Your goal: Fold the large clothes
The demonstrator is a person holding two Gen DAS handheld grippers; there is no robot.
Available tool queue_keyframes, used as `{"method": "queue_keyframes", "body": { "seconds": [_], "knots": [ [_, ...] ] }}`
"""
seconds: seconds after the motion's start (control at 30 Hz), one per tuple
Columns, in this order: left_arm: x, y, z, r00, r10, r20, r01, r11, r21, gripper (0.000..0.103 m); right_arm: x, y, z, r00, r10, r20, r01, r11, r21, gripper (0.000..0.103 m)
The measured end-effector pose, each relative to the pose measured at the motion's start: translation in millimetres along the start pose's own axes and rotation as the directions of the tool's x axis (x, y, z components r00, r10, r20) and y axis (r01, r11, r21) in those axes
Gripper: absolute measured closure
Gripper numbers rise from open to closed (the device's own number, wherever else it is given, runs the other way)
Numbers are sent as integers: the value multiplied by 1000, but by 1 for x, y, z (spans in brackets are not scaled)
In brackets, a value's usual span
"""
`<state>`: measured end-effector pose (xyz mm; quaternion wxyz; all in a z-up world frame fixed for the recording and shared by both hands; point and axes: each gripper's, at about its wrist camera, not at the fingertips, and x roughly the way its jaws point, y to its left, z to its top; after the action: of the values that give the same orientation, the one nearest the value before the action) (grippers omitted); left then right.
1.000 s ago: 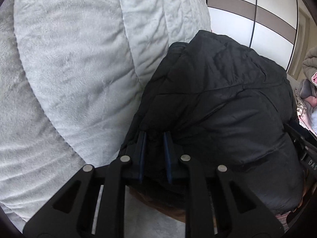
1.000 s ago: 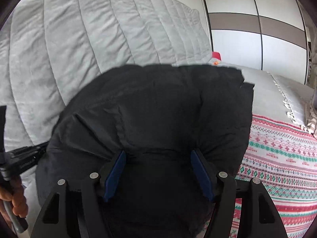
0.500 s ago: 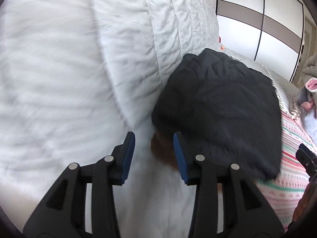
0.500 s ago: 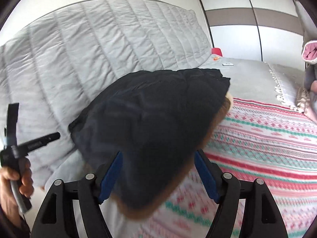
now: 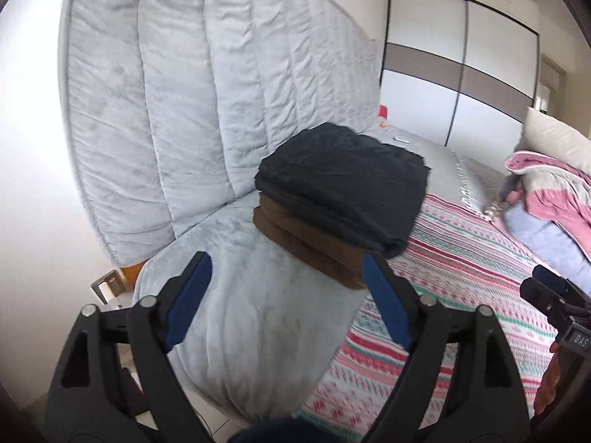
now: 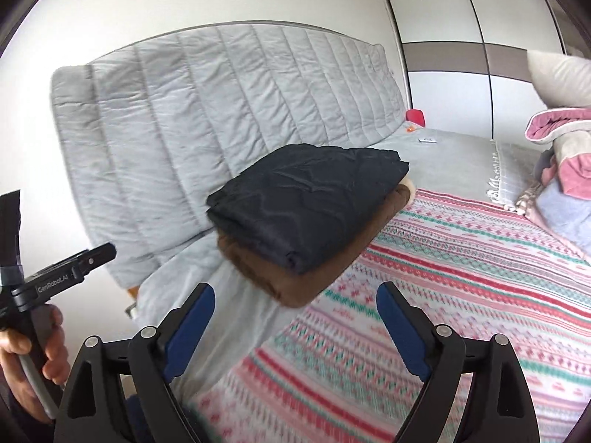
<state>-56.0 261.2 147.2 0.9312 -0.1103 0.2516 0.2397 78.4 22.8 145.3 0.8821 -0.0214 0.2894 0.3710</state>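
A folded black quilted garment (image 5: pixel 343 188) (image 6: pixel 306 203) lies on top of a folded brown garment (image 5: pixel 306 243) (image 6: pixel 273 273), stacked on the bed against the grey padded headboard (image 5: pixel 207 85) (image 6: pixel 207 103). My left gripper (image 5: pixel 284 295) hangs back from the stack, its jaws opening, with nothing between them. My right gripper (image 6: pixel 295 321) is also clear of the stack, jaws opening and empty. In the right wrist view a hand (image 6: pixel 33 354) holds the left gripper's handle at the left edge.
The bed carries a grey blanket (image 5: pixel 258 313) and a pink, red and green patterned cover (image 6: pixel 461 288). A pile of pink, beige and lilac clothes (image 5: pixel 546 199) (image 6: pixel 561 170) lies at the right. White and brown wardrobe doors (image 5: pixel 461 74) stand behind. A small red object (image 6: pixel 415 116) sits by the headboard.
Both grippers let go of the black garment, opened wide and pulled back and up from it. The garment now rests folded on the brown one.
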Motion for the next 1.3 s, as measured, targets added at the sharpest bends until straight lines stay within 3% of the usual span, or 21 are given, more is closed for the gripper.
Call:
{"method": "queue_keyframes", "body": {
  "seconds": [0.13,0.33,0.4,0.57,1.3],
  "knots": [
    [-38,-10,-13,997,45,59,-46,999,27,3,-47,14,-19,1000,-2,9,3,999,-52,9],
    [-65,-23,-32,997,67,39,-69,996,50,3,-94,27,-39,993,-33,109,40,997,-68,0],
    [-70,-25,-41,994,101,43,-103,993,55,3,-96,32,-42,993,-63,102,71,995,-69,0],
    [-76,-28,-60,994,110,5,-110,993,30,3,-101,42,-54,984,-132,115,146,982,-117,0],
    [-78,-50,-83,985,173,-15,-173,984,37,1,-97,23,-69,979,-183,86,188,981,-54,0]
  ]
}}
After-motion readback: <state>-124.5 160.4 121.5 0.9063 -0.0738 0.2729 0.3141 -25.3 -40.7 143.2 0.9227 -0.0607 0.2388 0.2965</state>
